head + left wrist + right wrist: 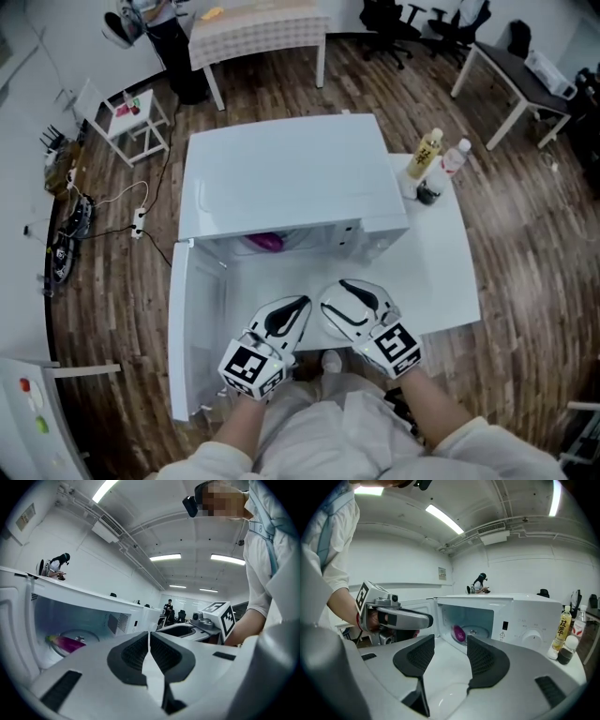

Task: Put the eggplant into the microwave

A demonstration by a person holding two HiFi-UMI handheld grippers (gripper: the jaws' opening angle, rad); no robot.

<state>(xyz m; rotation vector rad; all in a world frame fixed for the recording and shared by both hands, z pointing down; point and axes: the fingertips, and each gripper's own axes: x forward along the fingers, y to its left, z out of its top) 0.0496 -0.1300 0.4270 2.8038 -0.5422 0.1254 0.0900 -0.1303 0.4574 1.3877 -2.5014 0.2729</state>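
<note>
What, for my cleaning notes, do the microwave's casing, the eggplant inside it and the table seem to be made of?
Microwave casing: likely painted sheet metal; smooth white with a faint sheen and crisp folded edges.
Eggplant: smooth, glossy purple skin; real or plastic can't be told.
Table: matte white, probably laminate or painted board; no grain shows.

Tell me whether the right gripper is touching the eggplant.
Apart. The right gripper view shows the right gripper with its jaws open and empty, outside the microwave, while the eggplant lies inside it, beyond the jaw tips.
</note>
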